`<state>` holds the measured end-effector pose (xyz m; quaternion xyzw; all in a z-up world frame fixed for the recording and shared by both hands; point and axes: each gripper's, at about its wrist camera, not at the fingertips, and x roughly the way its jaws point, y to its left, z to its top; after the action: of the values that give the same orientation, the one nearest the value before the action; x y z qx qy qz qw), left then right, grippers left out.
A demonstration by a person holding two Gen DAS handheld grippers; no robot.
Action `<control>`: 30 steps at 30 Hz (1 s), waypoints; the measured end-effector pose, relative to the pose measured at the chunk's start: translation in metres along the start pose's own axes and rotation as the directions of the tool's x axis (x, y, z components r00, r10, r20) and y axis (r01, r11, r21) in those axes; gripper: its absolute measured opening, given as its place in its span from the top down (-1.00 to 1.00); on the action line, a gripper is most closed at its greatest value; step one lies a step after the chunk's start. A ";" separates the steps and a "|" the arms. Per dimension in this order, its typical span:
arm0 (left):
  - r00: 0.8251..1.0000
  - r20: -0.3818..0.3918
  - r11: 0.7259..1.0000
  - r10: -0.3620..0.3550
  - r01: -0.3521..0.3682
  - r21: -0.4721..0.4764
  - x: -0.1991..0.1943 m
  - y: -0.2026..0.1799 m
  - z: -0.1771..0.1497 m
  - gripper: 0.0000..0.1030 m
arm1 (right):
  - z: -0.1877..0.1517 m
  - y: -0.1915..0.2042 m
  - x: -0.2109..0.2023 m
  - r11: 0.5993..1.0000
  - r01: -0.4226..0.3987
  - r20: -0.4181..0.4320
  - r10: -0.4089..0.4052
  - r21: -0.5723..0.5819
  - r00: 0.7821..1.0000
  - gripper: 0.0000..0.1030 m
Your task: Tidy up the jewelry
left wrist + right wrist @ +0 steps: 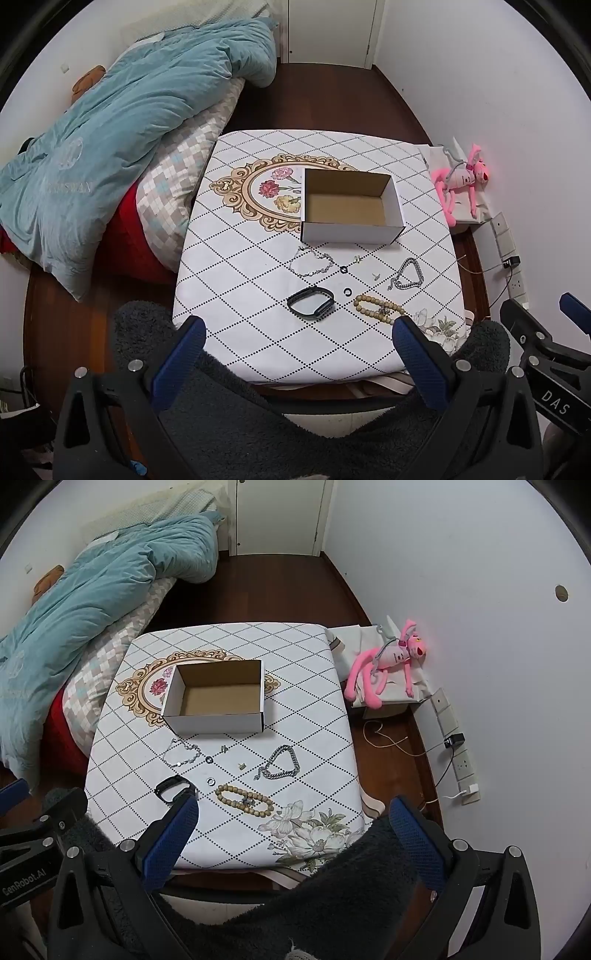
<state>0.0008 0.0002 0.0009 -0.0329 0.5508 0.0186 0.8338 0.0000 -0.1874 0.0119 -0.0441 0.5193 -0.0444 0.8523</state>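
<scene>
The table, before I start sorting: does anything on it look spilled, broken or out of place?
Nothing looks damaged. The cardboard box stands upright and empty. The jewelry lies loose in front of it: thin chain, thick chain, bead bracelet, black band, two small rings and some tiny pieces. Both grippers are open, holding nothing.

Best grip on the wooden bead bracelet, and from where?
From above, jaws straddling one strand of the tan wooden bead bracelet at its near long side. It lies flat as an elongated loop on the white diamond-patterned tablecloth, so no side gives purchase; avoid the small charm in its middle.
</scene>
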 end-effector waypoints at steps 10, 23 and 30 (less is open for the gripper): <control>1.000 0.021 1.000 0.000 0.000 0.006 -0.008 -0.001 0.002 -1.00 | 0.002 -0.004 -0.008 1.000 0.002 0.017 -0.002 0.005 1.000 -1.00; 1.000 0.027 1.000 -0.004 0.004 0.009 -0.011 -0.003 0.001 -1.00 | 0.002 -0.006 -0.010 1.000 0.004 0.023 -0.005 0.006 1.000 -1.00; 1.000 0.030 1.000 -0.007 0.007 0.011 -0.013 -0.006 0.000 -1.00 | 0.002 -0.010 -0.012 1.000 0.006 0.029 -0.007 0.009 1.000 -1.00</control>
<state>-0.0038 -0.0055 0.0131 -0.0299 0.5383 0.0129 0.8421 -0.0043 -0.1955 0.0241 -0.0427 0.5066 -0.0489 0.8598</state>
